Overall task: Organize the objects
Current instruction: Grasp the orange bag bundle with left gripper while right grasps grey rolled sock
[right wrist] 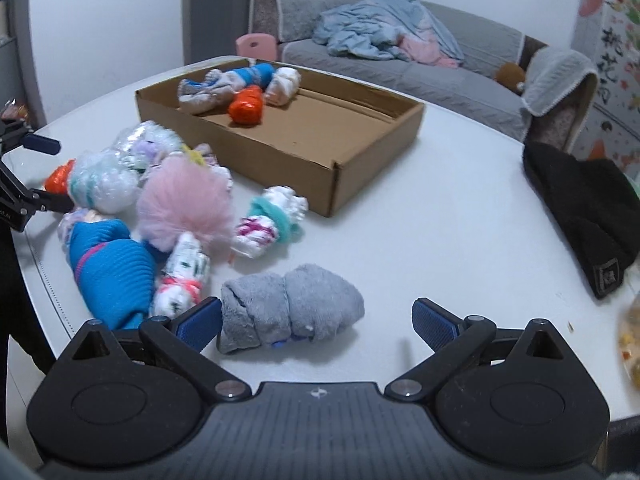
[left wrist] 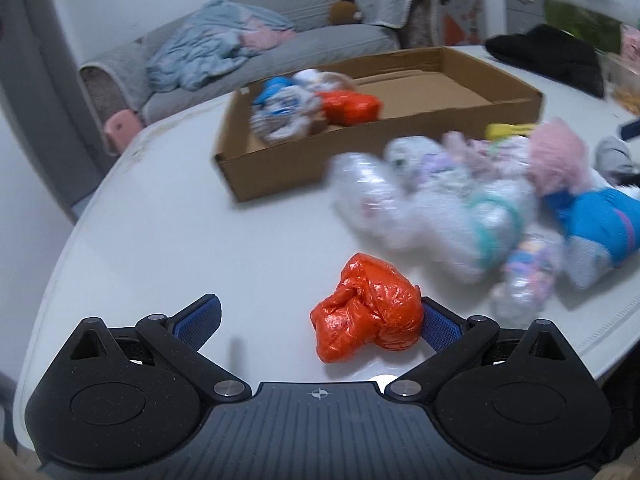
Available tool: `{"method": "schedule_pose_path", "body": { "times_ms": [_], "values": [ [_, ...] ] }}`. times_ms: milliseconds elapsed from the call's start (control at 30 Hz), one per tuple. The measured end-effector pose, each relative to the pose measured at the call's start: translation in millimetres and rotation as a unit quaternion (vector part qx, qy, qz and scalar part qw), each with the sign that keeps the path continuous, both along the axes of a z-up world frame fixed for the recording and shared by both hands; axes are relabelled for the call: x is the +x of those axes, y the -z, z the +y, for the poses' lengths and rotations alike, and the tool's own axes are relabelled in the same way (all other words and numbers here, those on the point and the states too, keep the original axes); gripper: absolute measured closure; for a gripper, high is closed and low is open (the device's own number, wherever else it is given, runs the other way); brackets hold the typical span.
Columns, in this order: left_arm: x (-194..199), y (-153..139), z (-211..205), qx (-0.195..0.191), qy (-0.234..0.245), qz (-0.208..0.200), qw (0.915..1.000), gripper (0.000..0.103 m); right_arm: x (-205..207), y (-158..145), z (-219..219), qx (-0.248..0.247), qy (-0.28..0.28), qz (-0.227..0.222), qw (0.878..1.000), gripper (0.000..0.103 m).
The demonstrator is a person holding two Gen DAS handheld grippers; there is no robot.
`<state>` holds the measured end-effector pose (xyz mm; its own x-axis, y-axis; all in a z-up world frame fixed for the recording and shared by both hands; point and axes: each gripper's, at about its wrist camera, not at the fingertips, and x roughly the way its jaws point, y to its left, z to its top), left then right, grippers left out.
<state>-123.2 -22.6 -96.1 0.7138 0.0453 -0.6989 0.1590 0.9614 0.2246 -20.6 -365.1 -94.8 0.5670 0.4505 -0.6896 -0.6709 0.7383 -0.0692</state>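
So far we count four wrapped bundles in the shallow brown cardboard box (right wrist: pixel 328 128), while our wide-open left gripper (left wrist: pixel 320 320) brackets a loose orange plastic-wrapped bundle (left wrist: pixel 366 308) and our wide-open right gripper (right wrist: pixel 316 320) brackets a rolled grey sock (right wrist: pixel 290 306), with the pile of wrapped bundles (right wrist: pixel 132 216) left on the white table (right wrist: pixel 440 240).

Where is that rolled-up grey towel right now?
In the right wrist view the grey towel roll lies on the white table, low in the picture between the open jaws, beside the left blue pad, just right of the blue sock bundle.
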Motion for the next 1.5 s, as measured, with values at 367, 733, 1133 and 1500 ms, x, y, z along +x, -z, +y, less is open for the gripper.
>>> {"method": "schedule_pose_path", "body": {
  "times_ms": [367, 733, 1133, 1500],
  "values": [
    [-2, -1, 0, -0.047, 0.010, 0.008, 0.9988, 0.006, -4, 10, 4, -0.010, -0.027, 0.005, 1.000, 0.004],
    [-1, -4, 2, -0.112, 0.022, 0.022, 0.9932, 0.045, 2, 7, -5, 0.030, -0.035, 0.030, 0.998, 0.040],
    [12, -60, 32, -0.101, 0.010, -0.001, 0.9948, 0.046, 2, -40, -12, 0.035, -0.035, 0.001, 0.999, 0.040],
    [71, -140, 31, -0.070, 0.047, -0.051, 0.9952, 0.045, 32, -109, 39, 0.063, -0.077, -0.045, 0.994, 0.040]
  ]
}}
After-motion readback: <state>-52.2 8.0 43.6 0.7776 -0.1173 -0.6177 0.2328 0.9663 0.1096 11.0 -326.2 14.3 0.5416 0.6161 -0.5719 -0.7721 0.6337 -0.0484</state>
